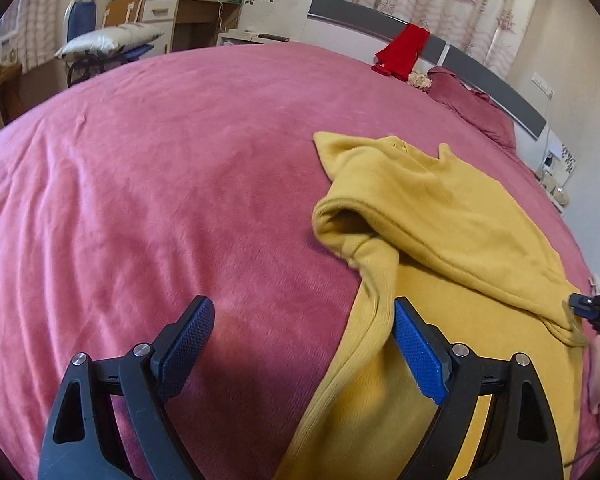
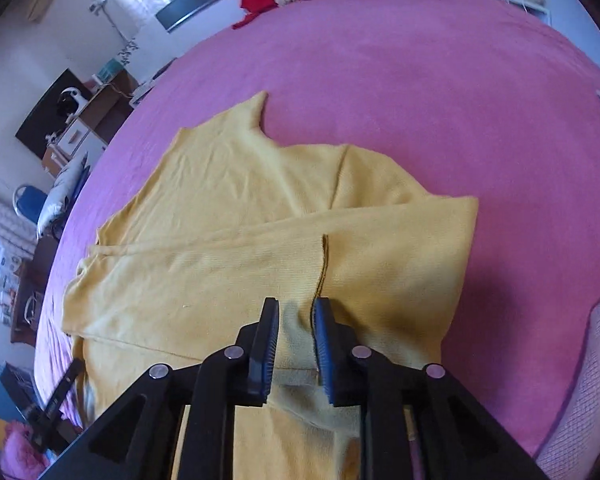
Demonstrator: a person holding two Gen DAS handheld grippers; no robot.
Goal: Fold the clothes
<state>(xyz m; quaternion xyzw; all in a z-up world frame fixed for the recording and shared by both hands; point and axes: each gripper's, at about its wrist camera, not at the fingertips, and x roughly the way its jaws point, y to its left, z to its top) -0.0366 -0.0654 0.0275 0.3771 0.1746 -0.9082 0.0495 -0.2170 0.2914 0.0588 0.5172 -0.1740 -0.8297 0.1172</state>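
Your yellow sweater (image 2: 236,264) lies partly folded on the pink bedspread (image 1: 160,184), one sleeve laid across its body. On the side away from the headboard (image 1: 460,60) the bedspread is broad and bare; a red garment (image 1: 404,50) hangs over that headboard, well apart from the sweater. Your left gripper (image 1: 304,344) stands wide, with the sweater's edge lying between its jaws, the pads not pressing on it. Your right gripper (image 2: 296,344) is narrow, and a fold of the sweater's cloth sits between its pads (image 2: 269,344). A desk (image 1: 196,16) stands beyond the bed.
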